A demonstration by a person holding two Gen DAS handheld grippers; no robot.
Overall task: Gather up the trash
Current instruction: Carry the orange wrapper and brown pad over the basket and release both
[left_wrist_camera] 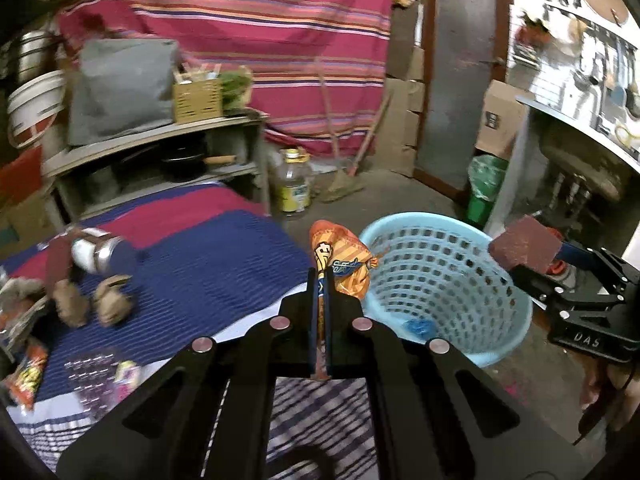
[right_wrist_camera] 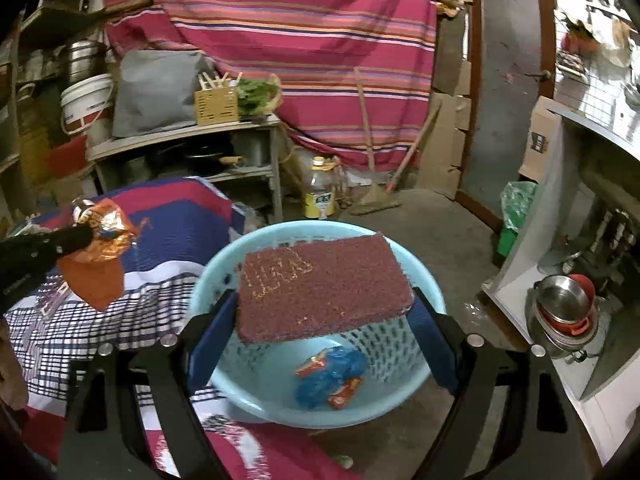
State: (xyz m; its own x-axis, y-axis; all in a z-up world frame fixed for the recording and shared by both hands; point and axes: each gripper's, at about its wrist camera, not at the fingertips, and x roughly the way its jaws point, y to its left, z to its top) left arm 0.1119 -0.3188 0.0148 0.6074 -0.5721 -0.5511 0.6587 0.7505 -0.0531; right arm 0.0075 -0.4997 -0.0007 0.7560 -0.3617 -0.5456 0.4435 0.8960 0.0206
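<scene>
My left gripper is shut on an orange snack wrapper, held above the bed edge just left of the light blue perforated basket. My right gripper is shut on a flat maroon box and holds it over the basket. A blue plastic bag and red wrappers lie in the basket's bottom. In the right wrist view the left gripper with its wrapper shows at far left. In the left wrist view the right gripper with the box shows at right.
More trash lies on the blue and red bedspread: crumpled brown paper, a can, wrappers. A shelf unit, an oil bottle, a broom and a green bin stand behind. Steel pots sit at right.
</scene>
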